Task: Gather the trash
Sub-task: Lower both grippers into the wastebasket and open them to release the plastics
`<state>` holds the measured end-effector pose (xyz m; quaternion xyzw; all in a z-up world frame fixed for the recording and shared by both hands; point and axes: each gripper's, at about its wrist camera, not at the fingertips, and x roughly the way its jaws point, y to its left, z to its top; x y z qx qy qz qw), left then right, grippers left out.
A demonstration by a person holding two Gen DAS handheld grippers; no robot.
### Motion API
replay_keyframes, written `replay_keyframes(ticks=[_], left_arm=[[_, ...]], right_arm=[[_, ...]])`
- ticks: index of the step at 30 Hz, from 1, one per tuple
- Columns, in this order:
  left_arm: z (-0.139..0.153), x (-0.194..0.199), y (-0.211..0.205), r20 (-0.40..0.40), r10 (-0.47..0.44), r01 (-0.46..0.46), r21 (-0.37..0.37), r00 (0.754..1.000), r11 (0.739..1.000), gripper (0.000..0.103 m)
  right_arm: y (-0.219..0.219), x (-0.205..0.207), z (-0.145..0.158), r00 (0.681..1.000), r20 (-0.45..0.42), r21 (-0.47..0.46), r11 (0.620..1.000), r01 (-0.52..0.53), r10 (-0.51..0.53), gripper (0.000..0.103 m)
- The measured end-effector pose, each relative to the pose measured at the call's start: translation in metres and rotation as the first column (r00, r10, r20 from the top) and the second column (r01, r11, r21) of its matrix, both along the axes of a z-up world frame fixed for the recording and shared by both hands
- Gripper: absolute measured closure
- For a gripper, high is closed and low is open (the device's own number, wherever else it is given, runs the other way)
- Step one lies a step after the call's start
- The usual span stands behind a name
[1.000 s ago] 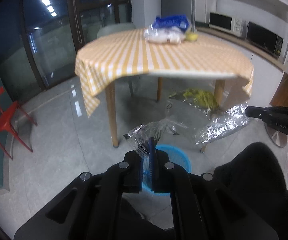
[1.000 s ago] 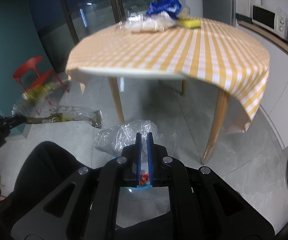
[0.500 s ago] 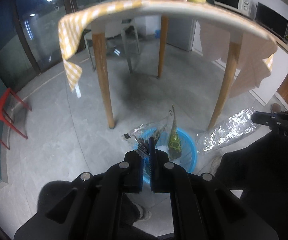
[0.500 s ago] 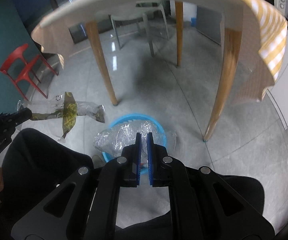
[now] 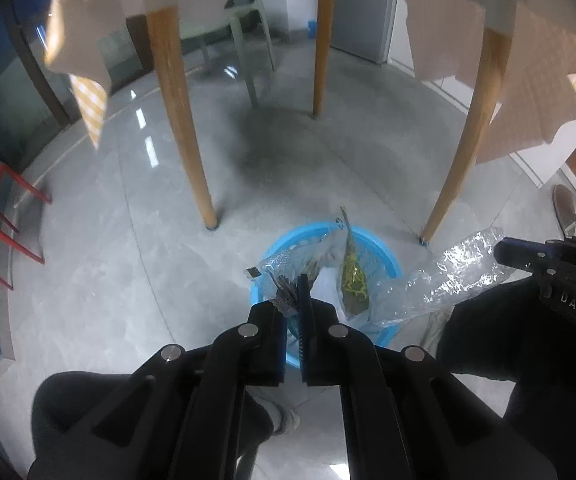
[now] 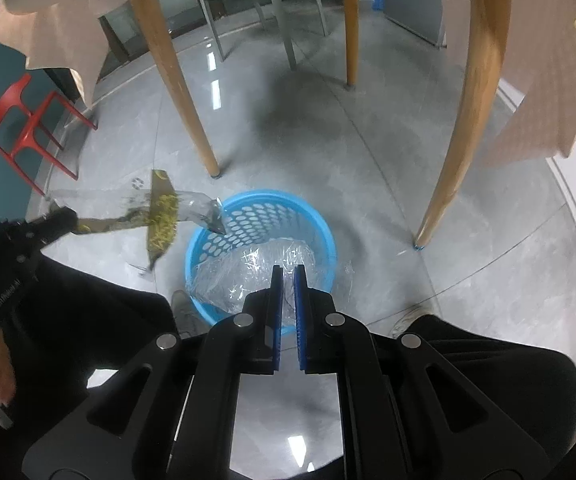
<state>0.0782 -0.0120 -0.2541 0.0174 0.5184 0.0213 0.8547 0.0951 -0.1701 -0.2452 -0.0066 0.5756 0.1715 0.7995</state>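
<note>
Now both grippers pinch trash over the bin [image 6: 259, 216]: left gripper [image 5: 300, 280] clamps a wrapper [image 5: 352, 276], right gripper [image 6: 288, 276] a clear bag [image 6: 255, 264]; bin at twelve o'clock, right nearer.

The letters "DAS" stand in pale print on the black body of the right gripper [image 5: 500, 249]; further letters run out of view. Nothing else reads clearly.

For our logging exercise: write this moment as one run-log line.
left claw: shut on green wrapper | right claw: shut on clear bag | both over blue basket
</note>
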Motion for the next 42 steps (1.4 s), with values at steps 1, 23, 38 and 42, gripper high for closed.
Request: replay_keyframes(ticks=[1,23,38,42], left_arm=[[-0.006,0.003,0.0,-0.012,0.003,-0.003,-0.002,1.0,1.0,0.099],[-0.078,0.061,0.003,-0.155,-0.001,0.006,0.026,0.988,1.0,0.099],[-0.137,0.099,0.014,-0.309,0.011,-0.024,-0.038,0.951,0.999,0.099],[-0.144,0.106,0.014,-0.325,0.013,-0.032,-0.053,0.946,0.998,0.099]], right_arm=[[0.002,0.003,-0.003,1.0,-0.003,-0.005,1.0,0.003,-0.003,0.098],[0.021,0.049,-0.095,0.988,-0.144,-0.069,0.996,0.05,-0.059,0.098],[0.034,0.076,-0.148,0.965,-0.253,-0.088,0.995,0.044,-0.065,0.098],[0.036,0.08,-0.156,0.96,-0.274,-0.089,0.995,0.04,-0.063,0.097]])
